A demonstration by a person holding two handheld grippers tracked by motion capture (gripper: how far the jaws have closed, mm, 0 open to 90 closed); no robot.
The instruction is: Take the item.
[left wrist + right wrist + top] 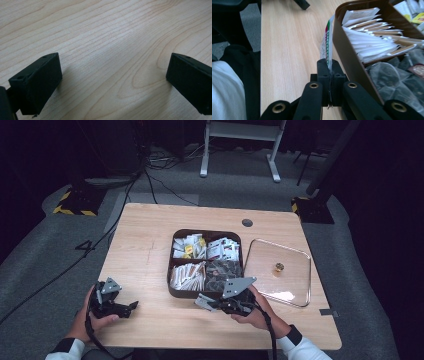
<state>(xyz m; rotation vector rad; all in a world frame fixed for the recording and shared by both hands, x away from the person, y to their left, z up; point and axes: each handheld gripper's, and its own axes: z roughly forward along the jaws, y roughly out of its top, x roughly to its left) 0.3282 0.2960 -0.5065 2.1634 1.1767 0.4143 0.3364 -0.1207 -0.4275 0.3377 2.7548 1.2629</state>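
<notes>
Jaws of the right gripper (329, 71) are pressed together on a thin sachet (327, 45), a flat white packet with a green and red printed edge. It stands on edge between them, its long axis running straight out from the jaws and away from the camera in the right gripper view, its far end pointing along the outer wall of the dark brown tray (347, 50), which it lies just beside. In the high view this gripper (212, 303) sits at the near wall of the tray (172, 270), pointing toward the person's left, with the right hand (257, 312) behind it.

That tray has four compartments: white and tan paper packets (372, 42) stand in a row in the near left one, dark translucent pouches (397, 77) fill the near right one, and mixed white, yellow and red sachets (207, 247) fill the two far ones. A clear lid (280, 270) with a small gold knob (278, 267) lies flat on the worktop (145, 245) just right of the tray.

Well apart to the left, the left gripper (127, 309) is held in the left hand (92, 317) low over bare wood near the front edge; its jaws are spread wide with nothing between them.
</notes>
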